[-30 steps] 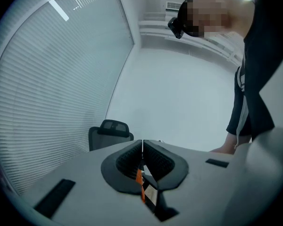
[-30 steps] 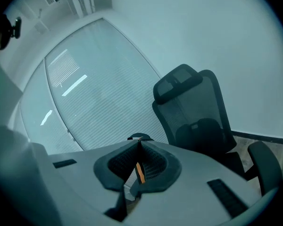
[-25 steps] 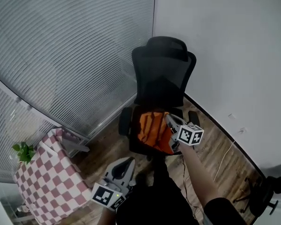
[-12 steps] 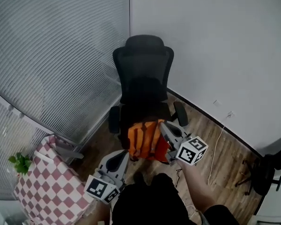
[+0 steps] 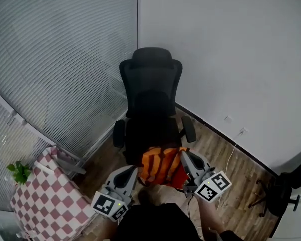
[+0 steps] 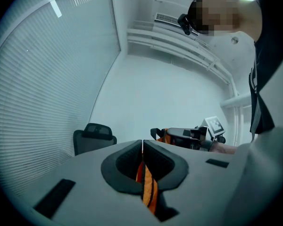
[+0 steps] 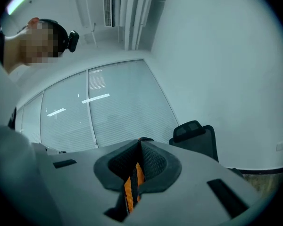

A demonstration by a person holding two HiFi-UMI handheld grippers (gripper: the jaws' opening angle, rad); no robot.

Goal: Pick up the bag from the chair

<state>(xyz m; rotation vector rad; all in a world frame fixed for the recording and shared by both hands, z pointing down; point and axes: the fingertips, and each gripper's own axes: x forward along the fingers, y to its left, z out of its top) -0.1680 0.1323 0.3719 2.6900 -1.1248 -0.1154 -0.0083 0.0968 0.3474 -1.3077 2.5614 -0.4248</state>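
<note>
The orange bag hangs between the left hand-held gripper and right hand-held gripper, each pinching its strap.

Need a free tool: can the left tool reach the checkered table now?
Probably not. The left tool is shut on the bag, shared with the right tool. The way to the checkered table looks unblocked, but the tool isn't free.

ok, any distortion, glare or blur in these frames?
Head view: blinds bow from lens distortion, orange bag fairly sharp. Left gripper view: fisheye circle, dark corners, bluish cast, bag strap soft up close. Right gripper view: same fisheye, bright light streaks on the blinds.
</note>
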